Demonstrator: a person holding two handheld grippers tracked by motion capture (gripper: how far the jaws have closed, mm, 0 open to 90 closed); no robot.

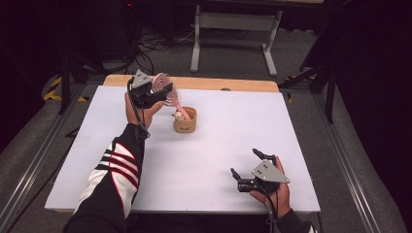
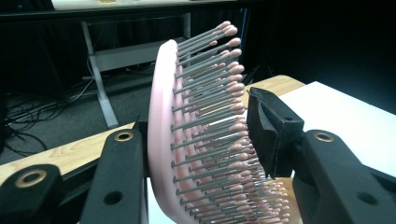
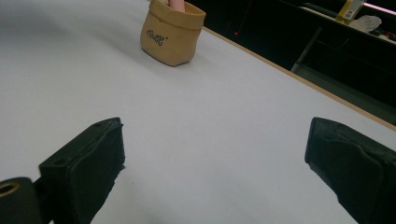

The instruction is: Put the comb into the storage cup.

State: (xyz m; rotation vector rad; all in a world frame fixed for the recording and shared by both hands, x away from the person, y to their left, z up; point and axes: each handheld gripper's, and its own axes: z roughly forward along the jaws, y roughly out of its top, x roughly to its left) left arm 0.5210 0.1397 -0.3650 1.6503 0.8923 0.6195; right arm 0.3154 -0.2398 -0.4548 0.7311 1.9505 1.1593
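My left gripper (image 1: 154, 93) is raised over the far left of the white counter (image 1: 204, 160), and its fingers (image 2: 273, 130) are closed on the head of a pink brush (image 2: 205, 135): one sits behind the brush's smooth back, the other presses into the bristle tips, so the head stands nearly upright between them. From above, the brush's handle slants down to the right into a small tan pouch (image 1: 185, 121) that stands just beside my left hand (image 1: 141, 109); something small and pale pokes out of the pouch next to the handle. My right gripper (image 1: 252, 170) rests low near the counter's near right edge, well apart from the pouch, its fingers (image 3: 88, 158) spread wide with nothing but bare counter between them
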